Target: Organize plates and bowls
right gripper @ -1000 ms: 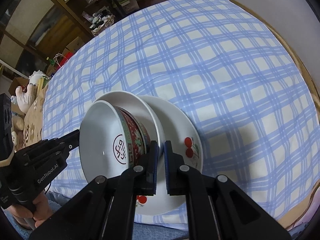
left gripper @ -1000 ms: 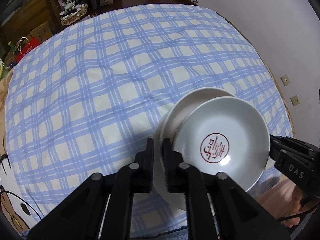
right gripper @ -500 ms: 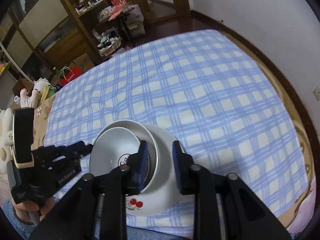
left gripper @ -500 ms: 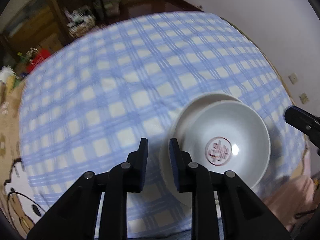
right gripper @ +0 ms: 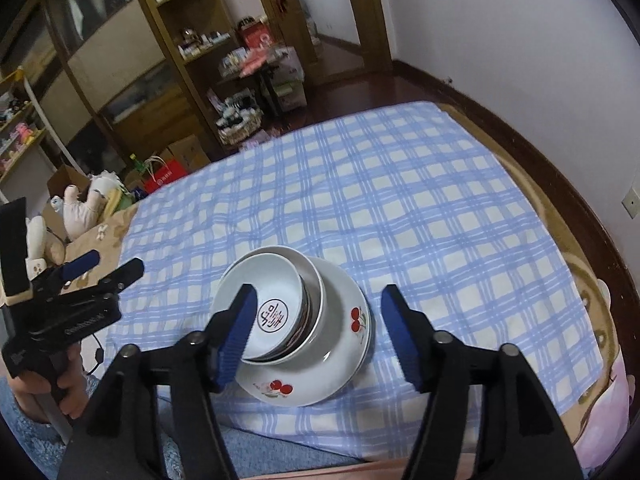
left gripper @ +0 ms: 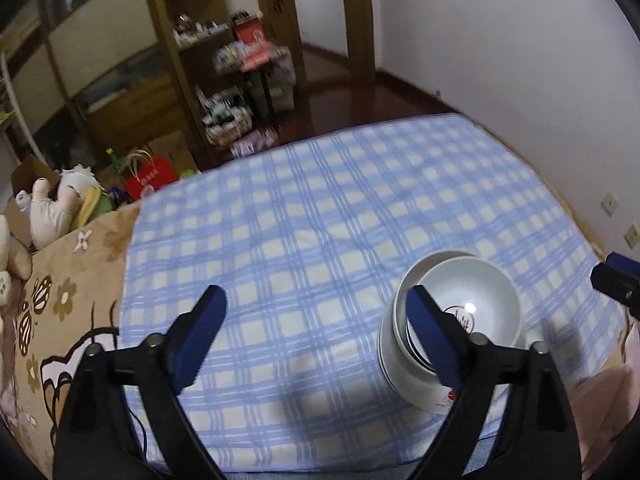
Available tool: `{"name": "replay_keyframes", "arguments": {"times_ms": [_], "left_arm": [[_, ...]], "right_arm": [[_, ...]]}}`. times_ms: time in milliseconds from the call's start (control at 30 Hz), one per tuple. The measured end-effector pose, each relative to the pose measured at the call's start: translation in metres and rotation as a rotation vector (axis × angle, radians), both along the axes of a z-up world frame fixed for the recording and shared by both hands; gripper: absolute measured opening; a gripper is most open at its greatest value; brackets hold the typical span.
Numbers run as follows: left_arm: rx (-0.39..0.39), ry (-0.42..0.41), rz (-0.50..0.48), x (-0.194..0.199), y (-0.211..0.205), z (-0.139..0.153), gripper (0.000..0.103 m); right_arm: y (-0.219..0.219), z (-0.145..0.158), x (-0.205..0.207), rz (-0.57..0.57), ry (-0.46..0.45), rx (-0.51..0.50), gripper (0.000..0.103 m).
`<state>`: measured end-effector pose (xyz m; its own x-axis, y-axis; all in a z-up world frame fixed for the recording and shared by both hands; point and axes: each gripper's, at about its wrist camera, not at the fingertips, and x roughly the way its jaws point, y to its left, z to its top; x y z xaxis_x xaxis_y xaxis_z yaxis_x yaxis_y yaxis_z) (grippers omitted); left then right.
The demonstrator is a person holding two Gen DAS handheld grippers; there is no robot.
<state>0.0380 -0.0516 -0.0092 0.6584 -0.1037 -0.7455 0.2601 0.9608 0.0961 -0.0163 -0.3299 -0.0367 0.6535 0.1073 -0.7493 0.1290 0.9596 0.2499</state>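
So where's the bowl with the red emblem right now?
The red-emblem bowl sits nested in a white bowl on the cherry plate, near the checked cloth's front edge.

Both views are dim, lit by cool indoor light from overhead. A small bright glare spot sits inside the bowl [left gripper: 472, 312] in the left view. Fisheye bending curves the wall [right gripper: 520, 40] and shelves [right gripper: 168, 60], and the corners go black. Motion blur smears the shelves in the left view's upper centre and softens the checked cloth [left gripper: 320, 220]; the right view is sharper. Shadows under the plate [right gripper: 344, 360] are soft.
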Motion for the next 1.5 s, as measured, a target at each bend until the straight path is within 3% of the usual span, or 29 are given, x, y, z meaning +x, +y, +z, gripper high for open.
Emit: {"name": "replay_keyframes", "arguments": {"times_ms": [200, 333, 400, 567, 1000, 1500], "left_arm": [[-0.049, -0.154, 0.011, -0.046, 0.013, 0.023, 0.098], [-0.087, -0.258, 0.012, -0.073, 0.022, 0.030, 0.099], [-0.092, -0.309, 0.021, -0.086, 0.026, 0.032, 0.102], [-0.049, -0.390, 0.013, -0.107, 0.027, 0.028, 0.102], [-0.049, -0.325, -0.020, -0.096, 0.019, 0.001, 0.102], [-0.057, -0.233, -0.032, -0.076, 0.011, -0.020, 0.102]], "right_arm": [[-0.001, 0.019, -0.036, -0.014, -0.114, -0.035, 0.088], [0.002, 0.028, -0.055, -0.020, -0.186, -0.070, 0.091], [0.003, 0.031, -0.064, -0.023, -0.217, -0.079, 0.103], [0.011, 0.027, -0.077, -0.020, -0.298, -0.097, 0.103], [0.030, -0.001, -0.080, -0.036, -0.373, -0.190, 0.103], [0.025, -0.024, -0.069, -0.054, -0.313, -0.189, 0.103]]}}
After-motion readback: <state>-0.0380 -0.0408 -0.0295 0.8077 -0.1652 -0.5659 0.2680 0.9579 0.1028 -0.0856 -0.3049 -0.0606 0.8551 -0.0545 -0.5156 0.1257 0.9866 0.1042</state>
